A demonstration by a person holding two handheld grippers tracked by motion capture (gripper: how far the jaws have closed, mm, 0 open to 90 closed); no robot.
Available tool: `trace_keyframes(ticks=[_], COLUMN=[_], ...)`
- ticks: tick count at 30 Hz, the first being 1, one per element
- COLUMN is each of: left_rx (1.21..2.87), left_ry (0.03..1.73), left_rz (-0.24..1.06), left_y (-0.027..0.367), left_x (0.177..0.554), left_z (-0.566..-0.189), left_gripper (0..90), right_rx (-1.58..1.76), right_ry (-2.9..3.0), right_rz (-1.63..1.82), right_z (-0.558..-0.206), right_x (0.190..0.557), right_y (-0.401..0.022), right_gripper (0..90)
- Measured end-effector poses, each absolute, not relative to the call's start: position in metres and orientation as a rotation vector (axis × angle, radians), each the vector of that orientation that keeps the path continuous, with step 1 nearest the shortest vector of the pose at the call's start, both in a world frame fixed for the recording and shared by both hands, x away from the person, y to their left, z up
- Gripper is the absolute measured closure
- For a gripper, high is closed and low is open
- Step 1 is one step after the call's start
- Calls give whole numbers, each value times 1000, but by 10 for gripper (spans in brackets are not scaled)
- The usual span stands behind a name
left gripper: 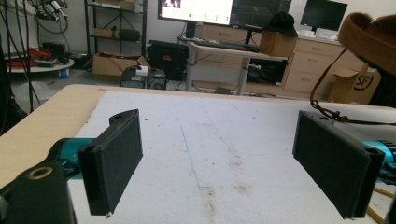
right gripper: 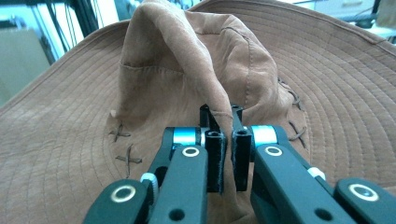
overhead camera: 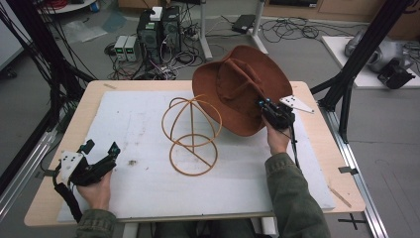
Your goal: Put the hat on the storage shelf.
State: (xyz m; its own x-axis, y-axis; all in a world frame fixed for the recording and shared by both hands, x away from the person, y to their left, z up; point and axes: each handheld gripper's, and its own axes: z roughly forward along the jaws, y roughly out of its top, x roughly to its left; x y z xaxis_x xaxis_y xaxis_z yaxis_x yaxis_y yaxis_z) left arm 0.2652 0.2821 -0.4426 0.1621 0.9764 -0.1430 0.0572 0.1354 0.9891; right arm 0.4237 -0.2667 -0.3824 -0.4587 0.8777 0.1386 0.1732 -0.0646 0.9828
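Right gripper (overhead camera: 271, 111) clamped tight on a fold of the brown hat (overhead camera: 233, 84), holding it tilted off the table (overhead camera: 74, 119), just right of the wire hat stand (overhead camera: 192, 135) on the white mat (overhead camera: 129, 129); left gripper (overhead camera: 101, 159) jaws wide apart, empty, near mat's left edge.

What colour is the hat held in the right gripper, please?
Rust brown suede hat, clearest in the right gripper view.

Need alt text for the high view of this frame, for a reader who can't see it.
A person's right gripper pinches a brown wide-brimmed hat, holding it tilted above the table beside a wire hat stand on a white mat. The left gripper rests open near the table's left front corner.
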Motion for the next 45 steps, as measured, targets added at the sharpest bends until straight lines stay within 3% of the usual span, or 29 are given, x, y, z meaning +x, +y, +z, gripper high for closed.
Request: trace_keyframes(ticks=[35,45], left_rx=[1189,1185], left_ry=[1184,1186], left_rz=[955,947], left_y=[283,283], left_x=[265,264], left_z=[-444,-444], left_gripper=[162,163], right_rx=[969,862], right_ry=[1328,1409], right_rz=[1812,1901], right_z=[-324,-303], right_x=[390,373], right_y=[-284,-262], right_gripper=[884,883])
